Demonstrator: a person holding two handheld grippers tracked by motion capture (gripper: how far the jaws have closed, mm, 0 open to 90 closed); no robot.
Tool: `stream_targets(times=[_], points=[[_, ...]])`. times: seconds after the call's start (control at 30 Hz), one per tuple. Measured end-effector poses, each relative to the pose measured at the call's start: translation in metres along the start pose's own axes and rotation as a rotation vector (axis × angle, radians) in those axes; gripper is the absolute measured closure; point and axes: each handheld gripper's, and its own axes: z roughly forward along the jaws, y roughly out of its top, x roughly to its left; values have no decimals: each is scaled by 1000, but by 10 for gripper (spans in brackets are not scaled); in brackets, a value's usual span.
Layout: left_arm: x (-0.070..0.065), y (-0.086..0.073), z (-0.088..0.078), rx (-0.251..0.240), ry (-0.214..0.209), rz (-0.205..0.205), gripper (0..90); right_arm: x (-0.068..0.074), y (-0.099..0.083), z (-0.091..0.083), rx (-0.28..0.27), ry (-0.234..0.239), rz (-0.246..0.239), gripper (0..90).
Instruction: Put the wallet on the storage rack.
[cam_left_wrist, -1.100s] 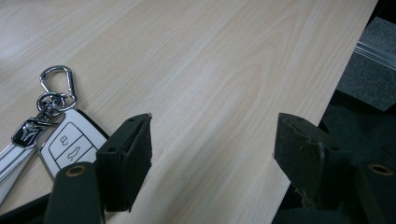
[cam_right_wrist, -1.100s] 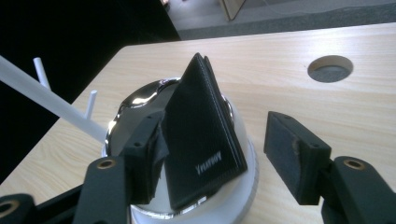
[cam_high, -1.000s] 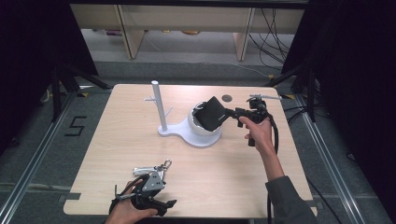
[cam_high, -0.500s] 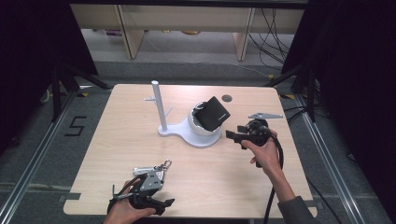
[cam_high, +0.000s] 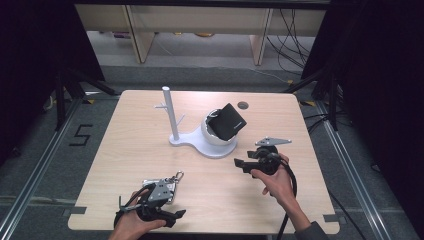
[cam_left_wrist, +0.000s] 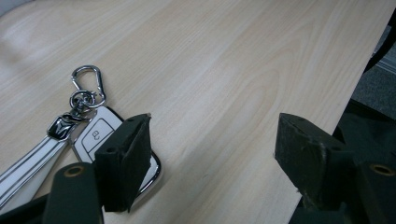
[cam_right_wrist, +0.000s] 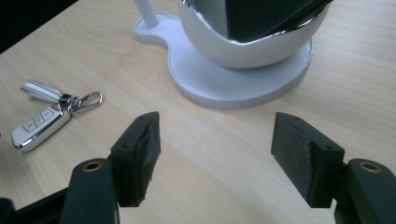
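Just beside the white stand (cam_high: 202, 142), whose bowl held a black wallet (cam_high: 228, 121), the right gripper (cam_high: 243, 163) hovered with jaws spread, just widened around nothing, while nearer the person the left gripper (cam_high: 159, 210) sat spread too, beside the car key fob (cam_left_wrist: 100, 135).

White stand (cam_high: 207, 141) blocks table centre; bare tabletop (cam_high: 125, 130) elsewhere.
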Motion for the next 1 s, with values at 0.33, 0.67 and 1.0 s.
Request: stream_targets(times=[0.33, 0.67, 1.0], points=[[15, 4, -9, -4, 67, 2, 256, 15, -30, 4, 45, 19, -31, 325], [42, 22, -5, 42, 127, 9, 270, 24, -52, -6, 66, 52, -36, 326], [59, 44, 24, 222, 109, 73, 320, 22, -60, -14, 63, 46, -21, 325]])
